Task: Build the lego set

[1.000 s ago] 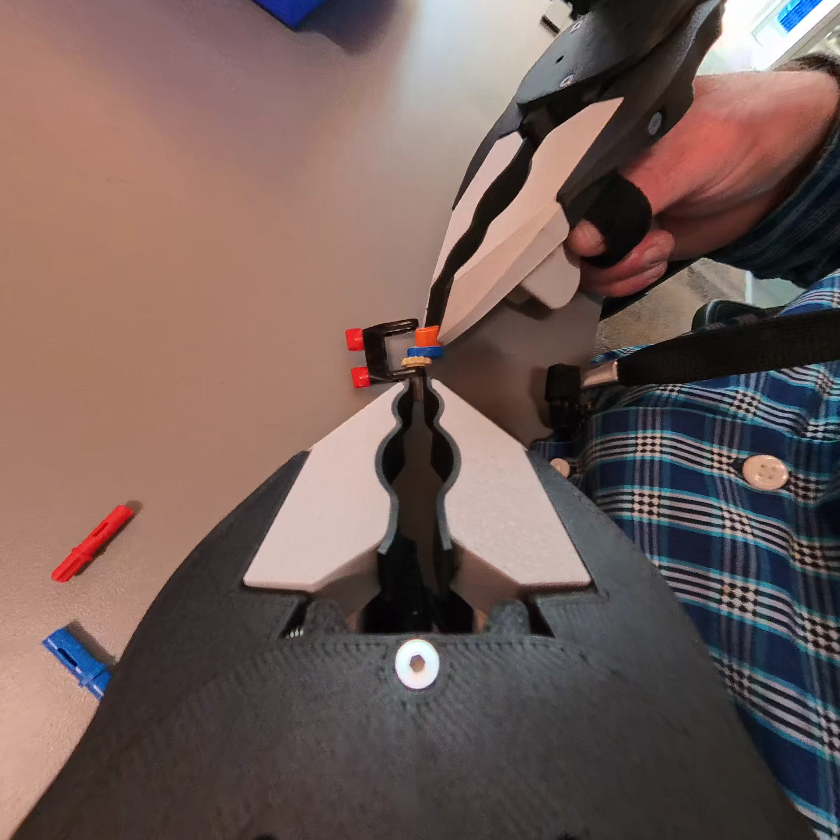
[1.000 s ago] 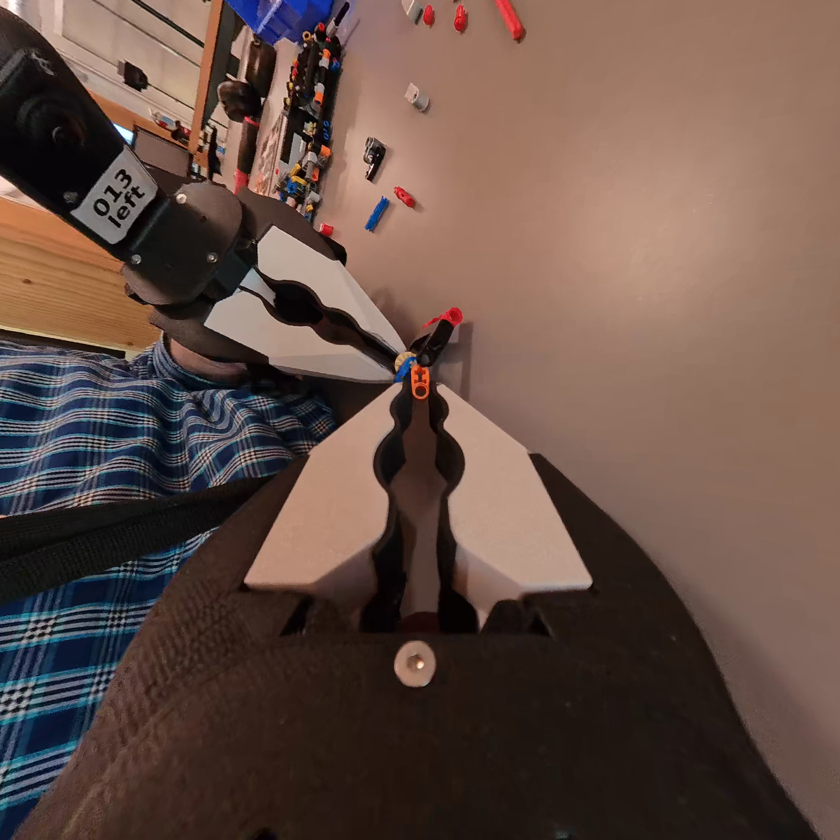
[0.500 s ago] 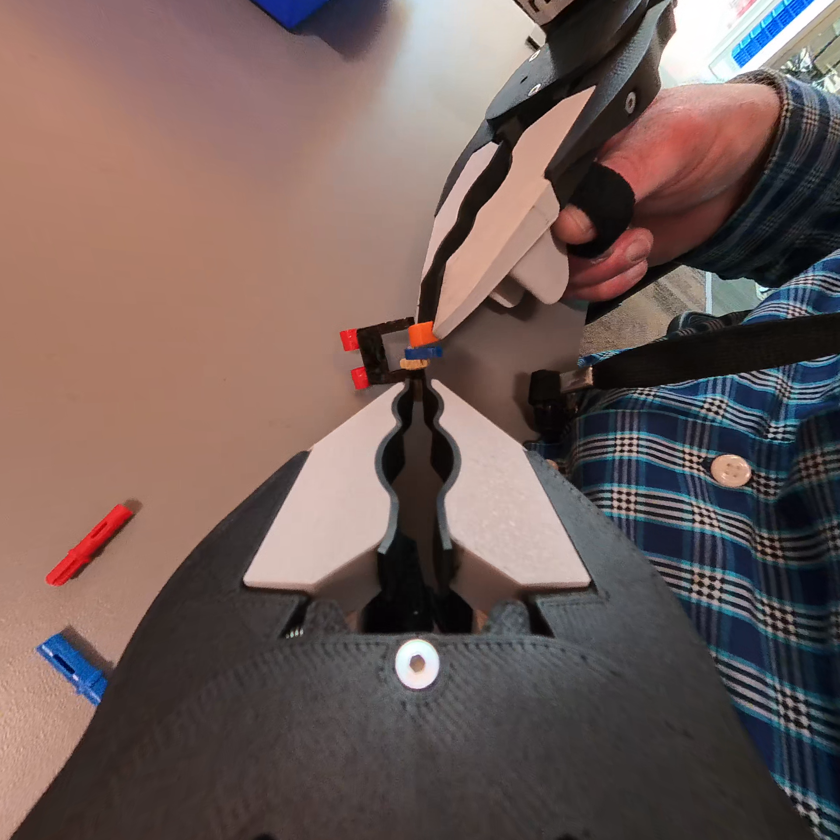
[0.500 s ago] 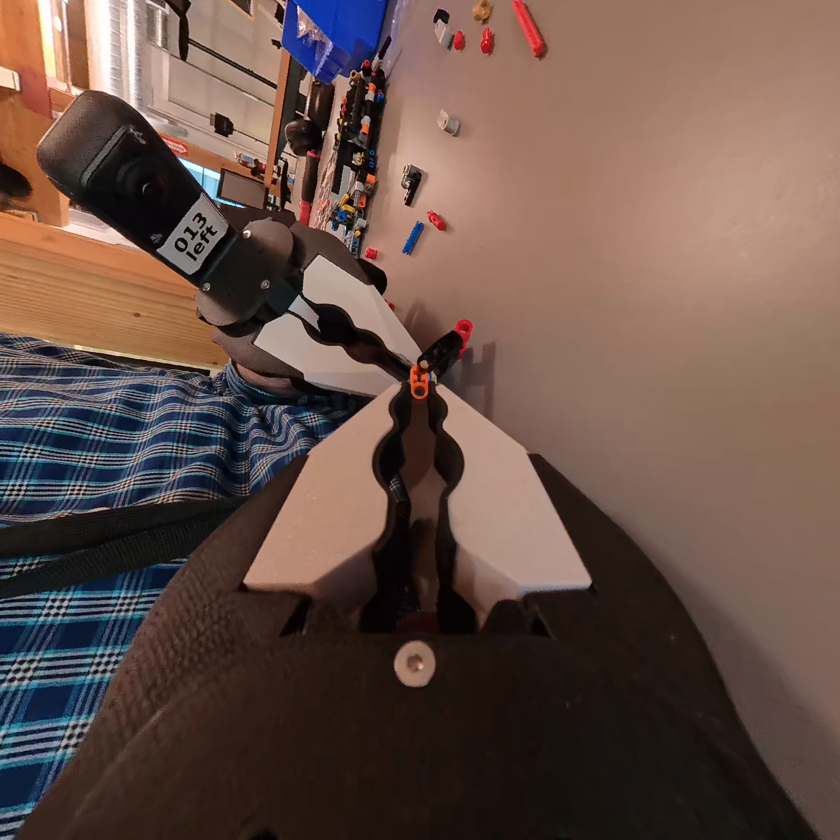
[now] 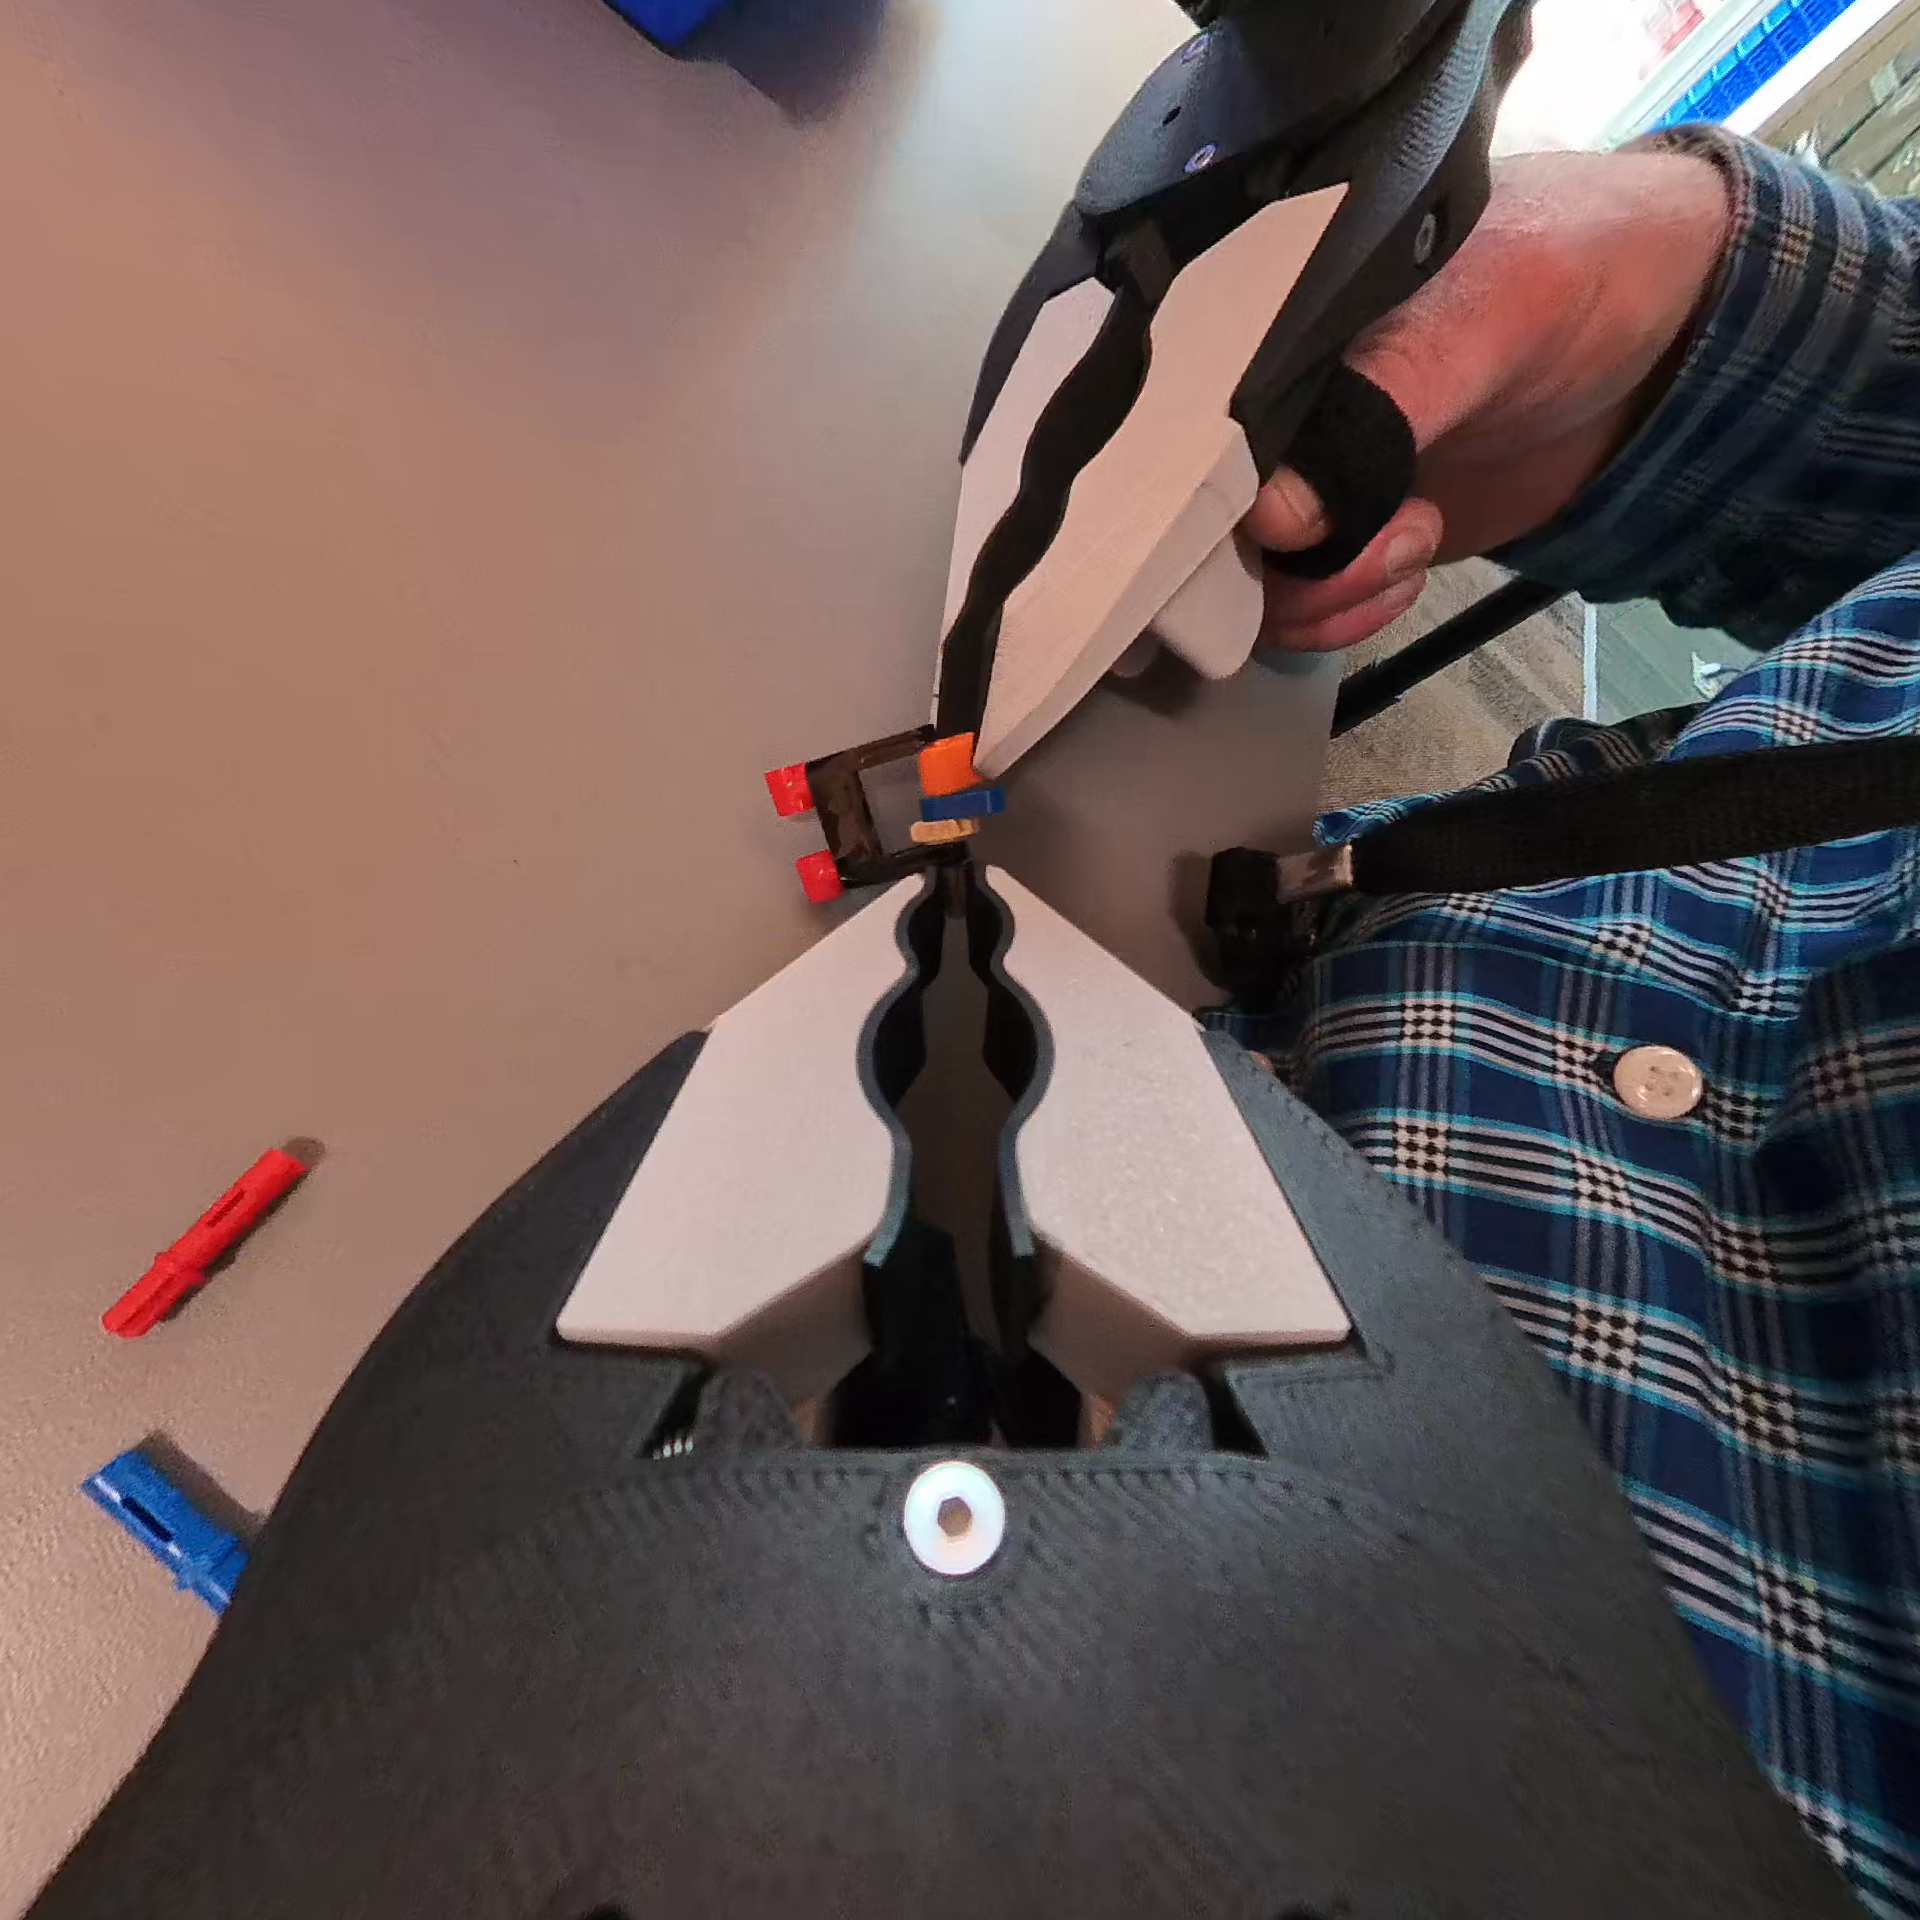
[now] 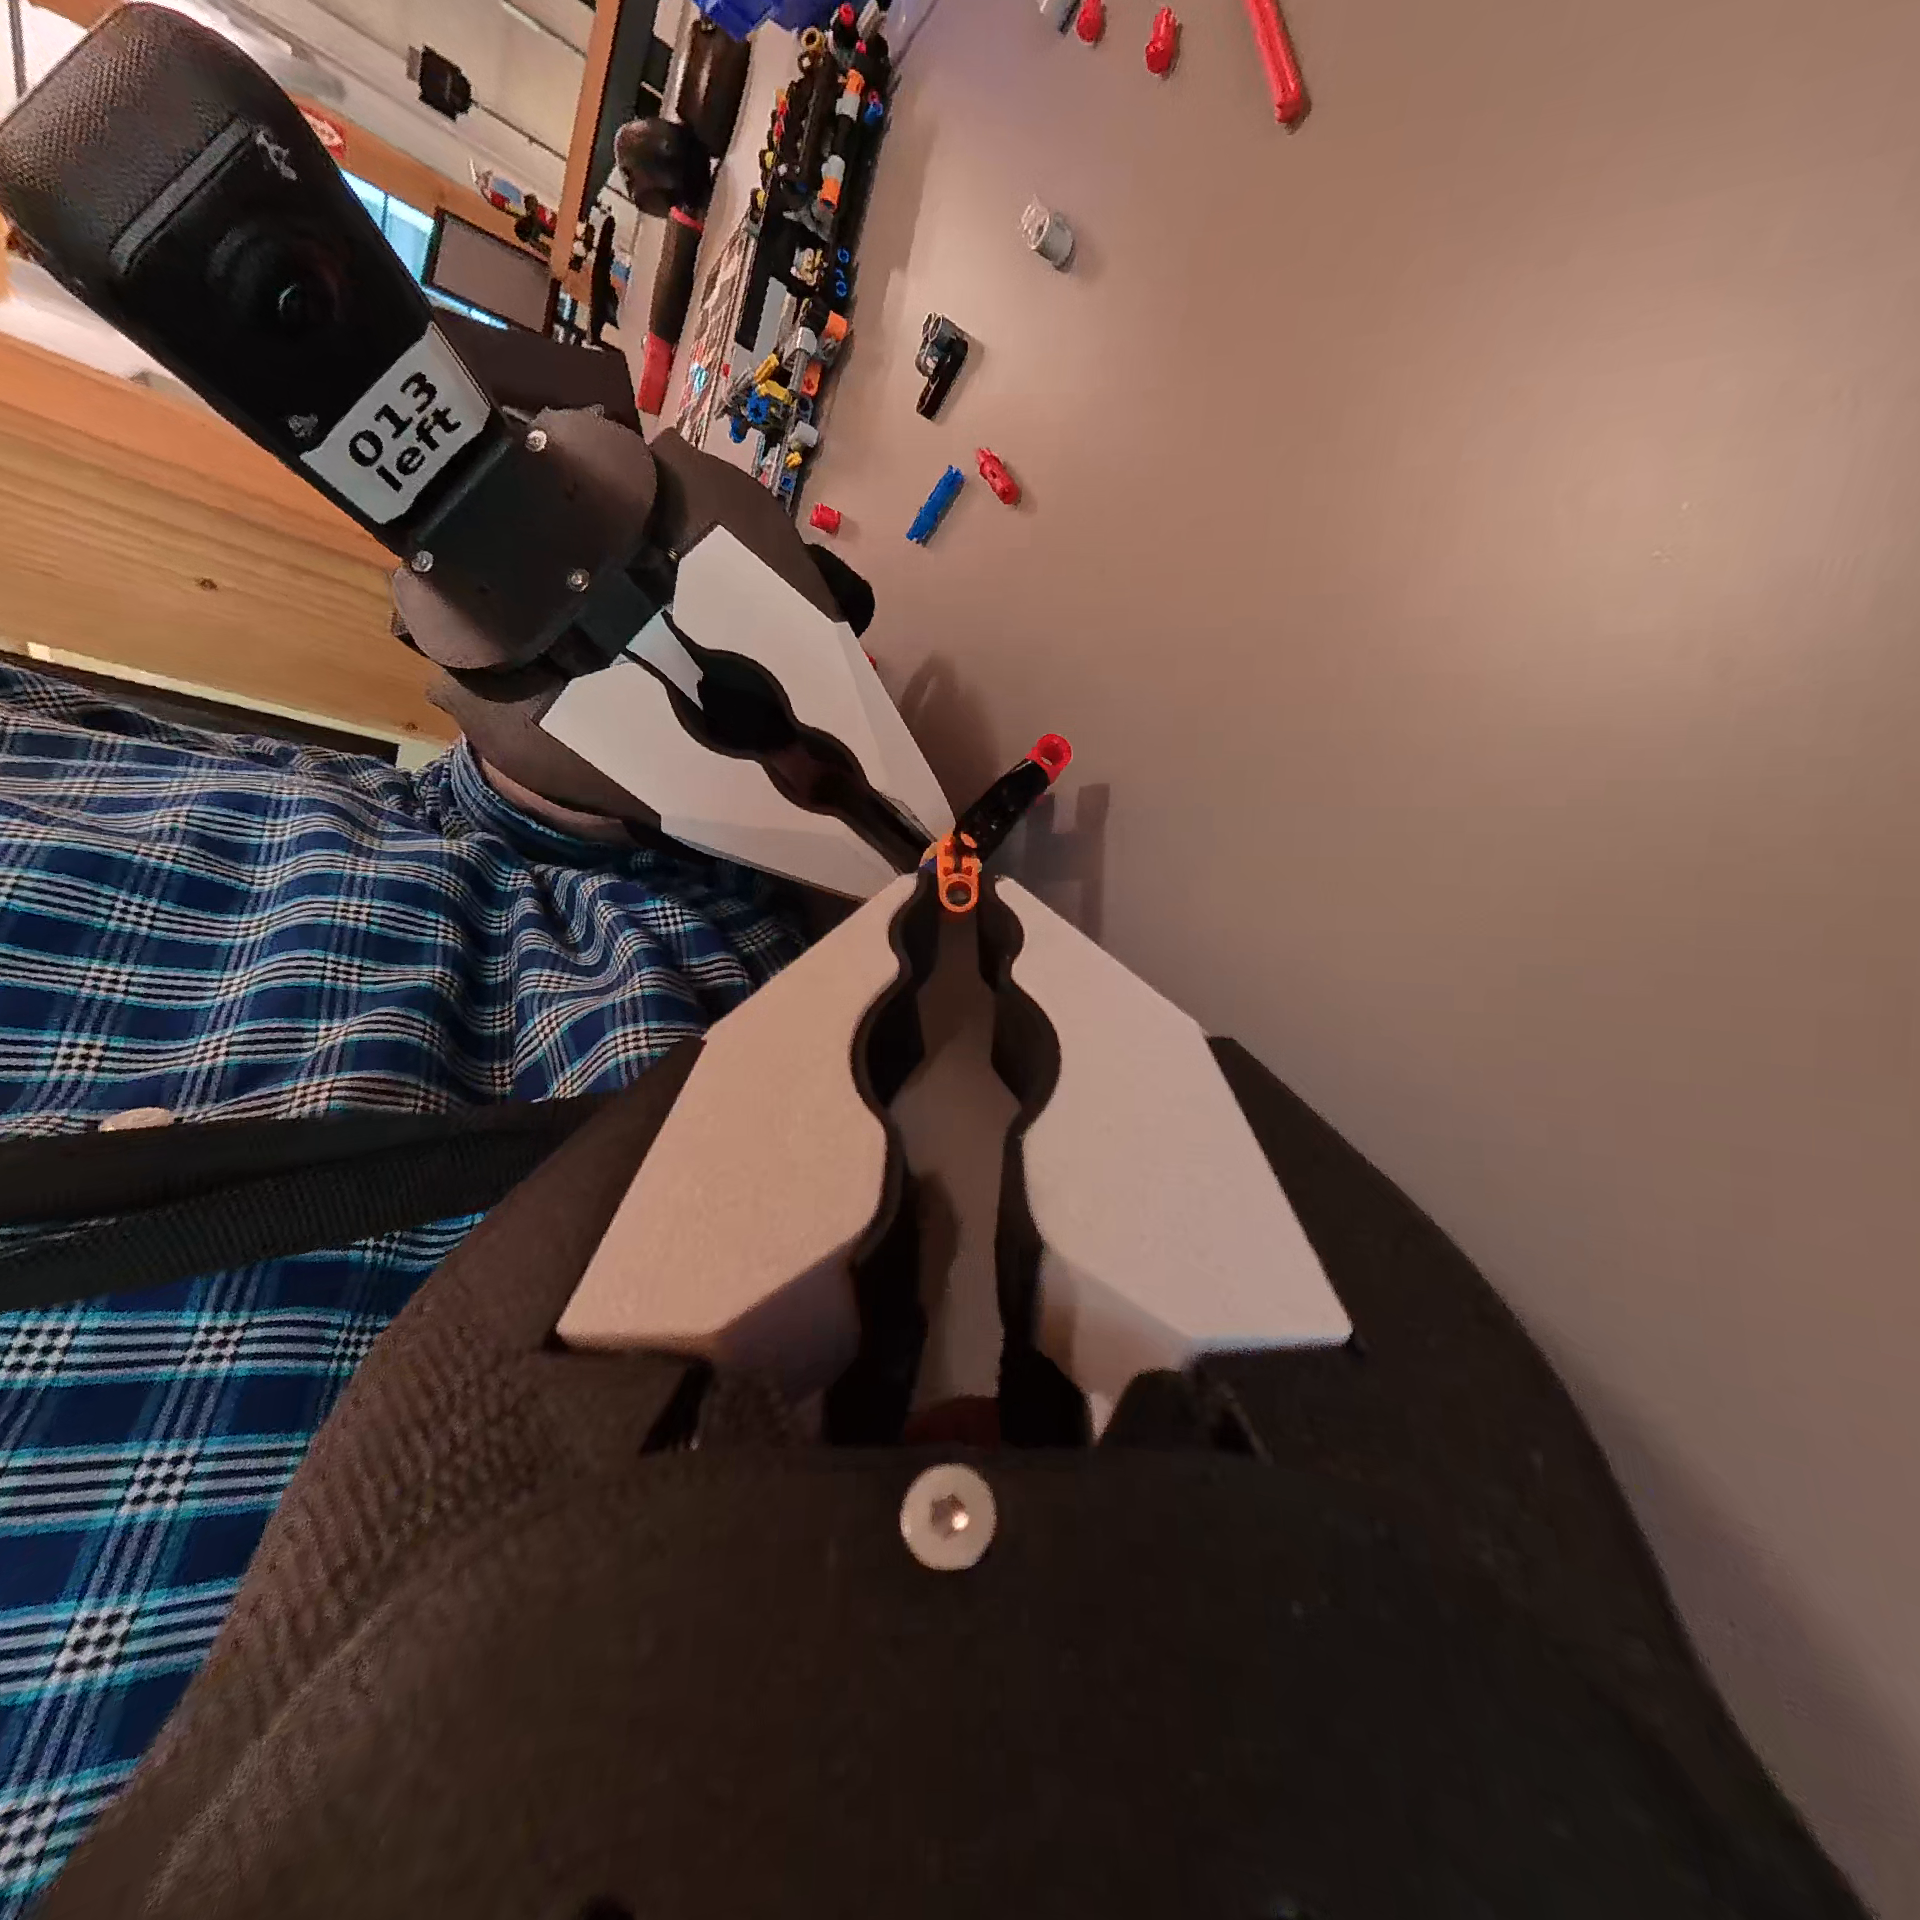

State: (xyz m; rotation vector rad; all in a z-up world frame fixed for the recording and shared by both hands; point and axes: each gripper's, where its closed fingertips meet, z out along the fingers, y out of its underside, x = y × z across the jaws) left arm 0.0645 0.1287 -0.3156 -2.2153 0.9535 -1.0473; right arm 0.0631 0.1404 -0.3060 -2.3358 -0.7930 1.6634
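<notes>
Orange connector (image 6: 958, 885) sits pinched at the tips of my right gripper (image 6: 954, 894), pressed against the small black frame (image 5: 860, 808) with 2 red pins. My left gripper (image 5: 951, 878) is nearly closed on that frame's near end, holding it above the grey table (image 5: 416, 520). A loose red pin (image 5: 203, 1242) and blue piece (image 5: 166, 1527) lie far left.

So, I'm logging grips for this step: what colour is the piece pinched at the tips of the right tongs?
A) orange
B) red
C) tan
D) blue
A: in the right wrist view the right tongs close on the small orange piece, at the end of the black frame.
</notes>
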